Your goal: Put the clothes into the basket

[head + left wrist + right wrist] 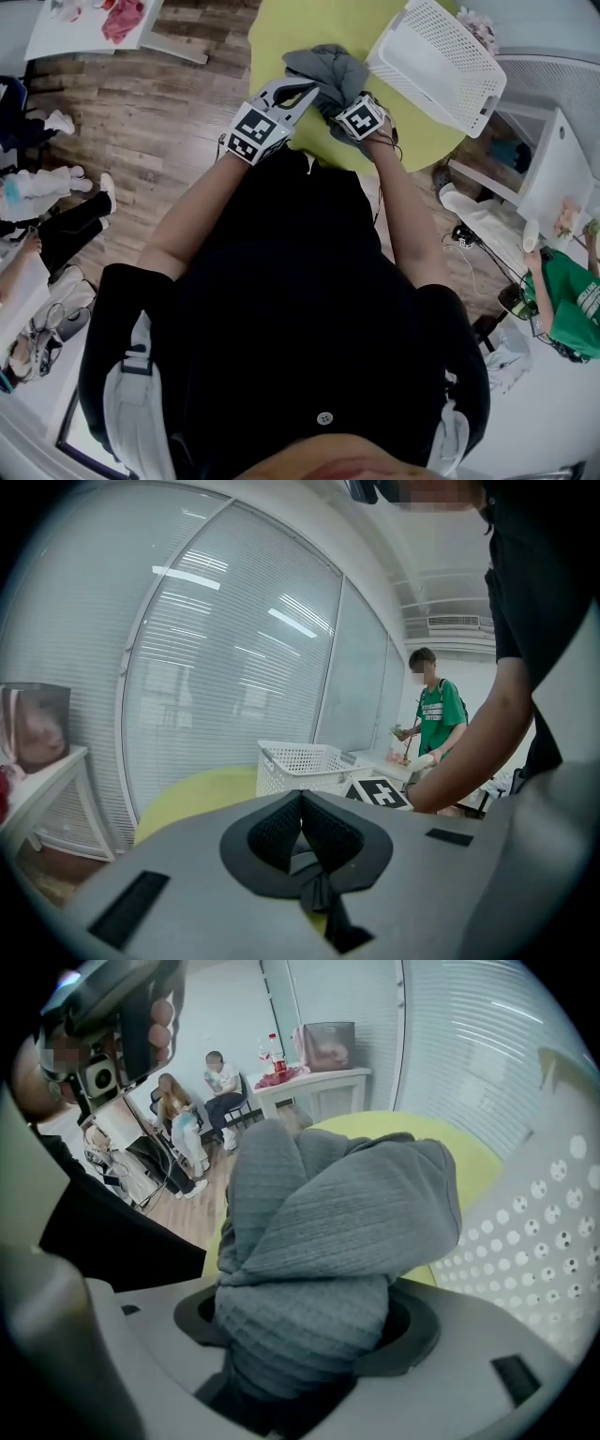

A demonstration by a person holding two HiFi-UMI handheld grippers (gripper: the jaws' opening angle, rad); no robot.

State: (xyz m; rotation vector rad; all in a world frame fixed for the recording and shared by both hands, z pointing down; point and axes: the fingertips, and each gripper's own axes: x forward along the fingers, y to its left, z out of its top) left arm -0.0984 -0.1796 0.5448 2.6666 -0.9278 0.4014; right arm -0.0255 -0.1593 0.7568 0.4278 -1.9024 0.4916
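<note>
A grey knit garment (pixel 328 73) lies bunched on the round yellow-green table (pixel 281 28). My right gripper (pixel 349 101) is shut on it. In the right gripper view the thick grey garment (pixel 337 1213) fills the space between the jaws of my right gripper (pixel 305 1307) and bulges out ahead. The white perforated basket (pixel 436 61) stands tilted at the table's right edge, close beside the right gripper; its wall (pixel 534 1260) shows there. My left gripper (pixel 314 87) is at the garment's left edge. In its own view the left gripper (pixel 301 797) has its tips together, with no cloth ahead of them, facing the basket (pixel 300 766).
A white cabinet (pixel 553 159) stands right of the table. A person in a green shirt (pixel 436 714) stands beyond the basket. Seated people (pixel 197 1101) and a white side table (pixel 314 1087) are further back. Another white table with clothes (pixel 94 23) stands on the wooden floor at upper left.
</note>
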